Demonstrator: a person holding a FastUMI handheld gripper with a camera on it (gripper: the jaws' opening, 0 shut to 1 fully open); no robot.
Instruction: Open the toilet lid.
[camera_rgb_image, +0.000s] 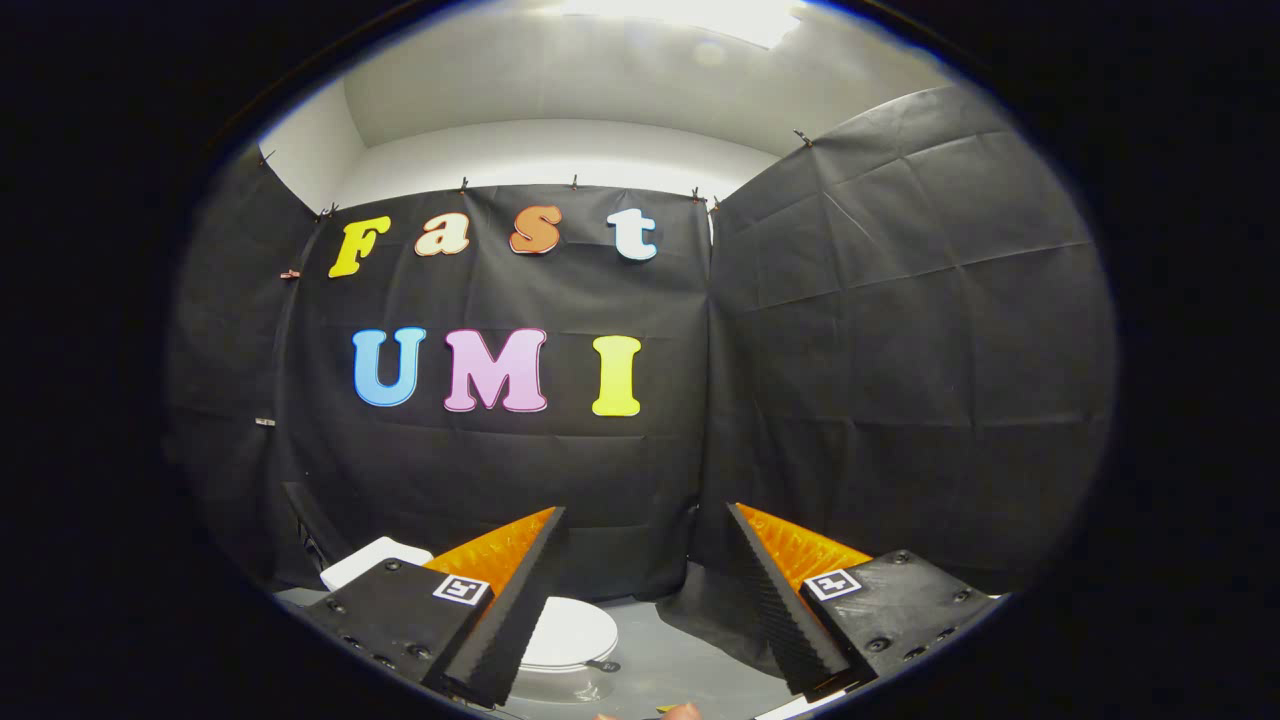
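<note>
A white toilet stands low on the grey floor, beyond and below my left finger. Its lid (570, 632) lies flat and closed, partly hidden by that finger. The white tank top (372, 558) shows behind it against the black cloth. My gripper (645, 520) is held high above the toilet, well apart from the lid. Its two black fingers (520, 590) with orange backs stand wide open, and nothing is between them.
Black cloth walls close the booth behind the toilet and to the right, meeting in a corner just right of the toilet. Grey floor (680, 660) spreads between the toilet and the right wall. A bit of a hand (682, 711) shows at the very bottom.
</note>
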